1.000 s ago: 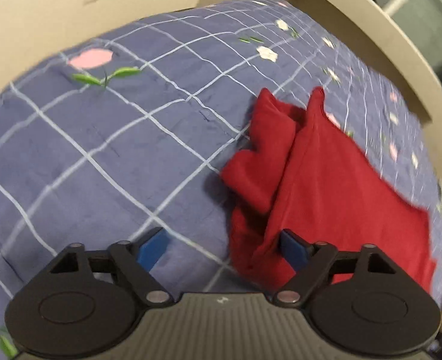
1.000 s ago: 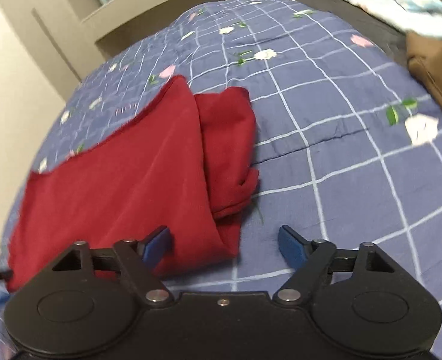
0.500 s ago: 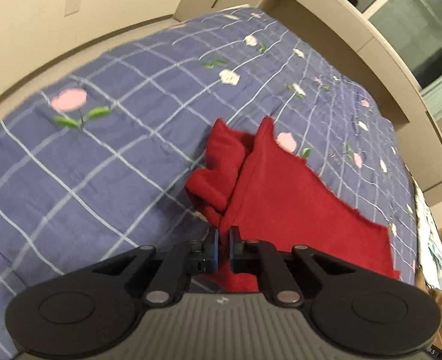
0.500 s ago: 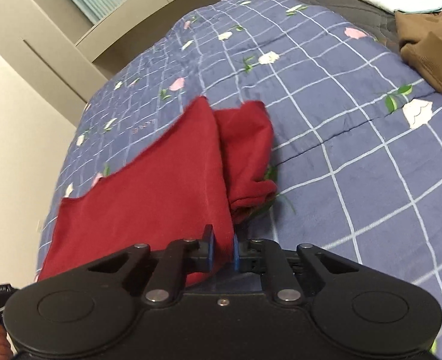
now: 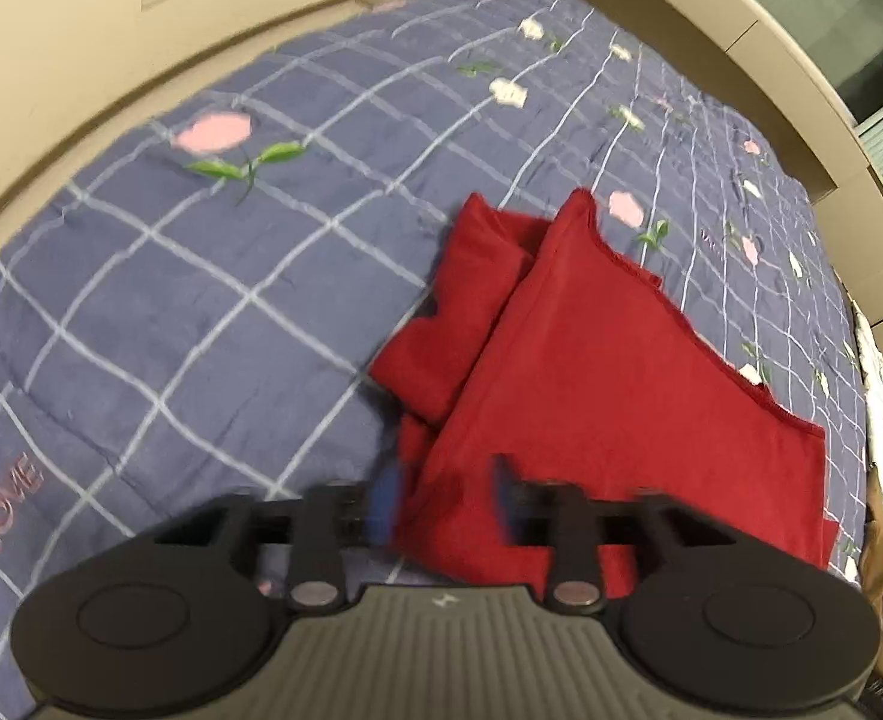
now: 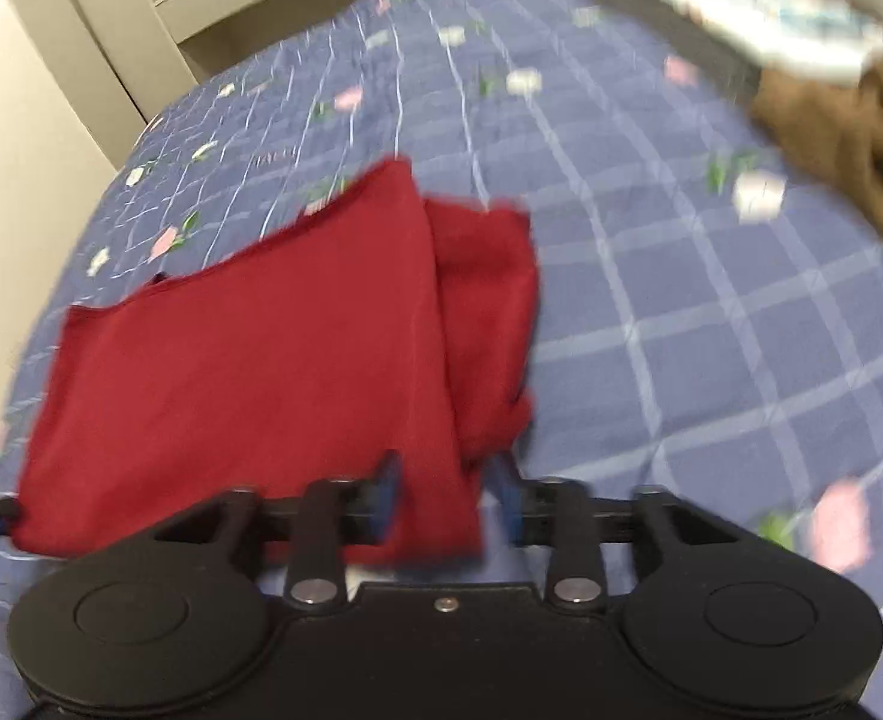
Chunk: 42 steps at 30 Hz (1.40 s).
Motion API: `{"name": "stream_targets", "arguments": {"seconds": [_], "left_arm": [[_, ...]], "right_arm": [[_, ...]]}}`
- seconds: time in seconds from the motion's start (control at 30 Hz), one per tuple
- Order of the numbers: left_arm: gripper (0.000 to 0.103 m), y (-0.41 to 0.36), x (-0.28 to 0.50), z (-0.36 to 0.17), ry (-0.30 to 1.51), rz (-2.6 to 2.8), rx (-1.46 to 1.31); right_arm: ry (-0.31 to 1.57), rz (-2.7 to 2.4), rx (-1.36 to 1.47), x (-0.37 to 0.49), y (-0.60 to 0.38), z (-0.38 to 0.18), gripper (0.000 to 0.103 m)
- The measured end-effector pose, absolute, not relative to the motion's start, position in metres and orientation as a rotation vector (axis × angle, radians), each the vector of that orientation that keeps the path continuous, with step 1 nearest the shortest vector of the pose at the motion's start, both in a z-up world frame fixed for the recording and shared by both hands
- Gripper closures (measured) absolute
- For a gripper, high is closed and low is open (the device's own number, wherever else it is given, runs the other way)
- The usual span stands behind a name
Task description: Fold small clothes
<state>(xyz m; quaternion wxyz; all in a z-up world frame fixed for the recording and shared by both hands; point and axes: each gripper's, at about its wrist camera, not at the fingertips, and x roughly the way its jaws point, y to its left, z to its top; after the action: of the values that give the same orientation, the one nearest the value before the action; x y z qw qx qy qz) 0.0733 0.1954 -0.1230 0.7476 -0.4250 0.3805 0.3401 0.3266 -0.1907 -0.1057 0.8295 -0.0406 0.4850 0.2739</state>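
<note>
Both grippers are parting again. Half a second ago each pair of blue pads was pinched nearly together at the near edge of the red garment (image 5: pixel 609 396); now I am seeing the left gripper (image 5: pixel 444 507) with a moderate gap between its pads, the near corner of the cloth lying in that gap. I cannot tell whether either pad is touching the fabric; motion blur is smearing both fingertips.

The right gripper (image 6: pixel 450 501) is showing the same: jaws partly apart, narrower than one second ago, with the near right corner of the red garment (image 6: pixel 273 372) between the pads. Blur is heavy here too.

The garment is lying flat on the blue checked bedspread (image 5: pixel 213 312), in about the same place as before. The large smooth panel is covering most of it, and a bunched red fold is sticking out along the far side: on the left in the left wrist view, on the right in the right wrist view.

In the right wrist view a brown garment (image 6: pixel 849 144) is sitting at the far right of the bedspread (image 6: pixel 711 330), well apart from the red one, with a pale patterned cloth (image 6: pixel 771 42) beyond it.
</note>
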Motion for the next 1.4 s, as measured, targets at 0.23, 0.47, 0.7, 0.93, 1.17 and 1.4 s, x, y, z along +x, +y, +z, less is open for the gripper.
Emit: {"name": "stream_targets", "arguments": {"seconds": [0.23,0.47,0.7,0.93,1.17,1.4], "left_arm": [[0.028,0.206,0.083,-0.131,0.818,0.814,-0.879],[0.032,0.240,0.085,-0.155,0.860,1.004,-0.875],[0.023,0.245,0.083,-0.156,0.878,0.978,-0.894],[0.004,0.228,0.081,-0.123,0.852,0.978,-0.889],[0.001,0.205,0.093,-0.102,0.901,0.964,-0.777],[0.001,0.193,0.098,-0.102,0.936,0.936,-0.762]], "right_arm": [[0.819,0.646,-0.233,0.364,-0.131,-0.101,0.032],[0.790,0.673,-0.390,0.410,-0.058,-0.142,0.027],[0.864,0.606,-0.381,0.436,-0.071,-0.162,0.025],[0.780,0.658,-0.321,0.379,-0.102,-0.120,0.002],[0.774,0.717,-0.343,0.299,-0.110,-0.110,0.001],[0.814,0.706,-0.323,0.254,-0.104,-0.116,0.001]]}}
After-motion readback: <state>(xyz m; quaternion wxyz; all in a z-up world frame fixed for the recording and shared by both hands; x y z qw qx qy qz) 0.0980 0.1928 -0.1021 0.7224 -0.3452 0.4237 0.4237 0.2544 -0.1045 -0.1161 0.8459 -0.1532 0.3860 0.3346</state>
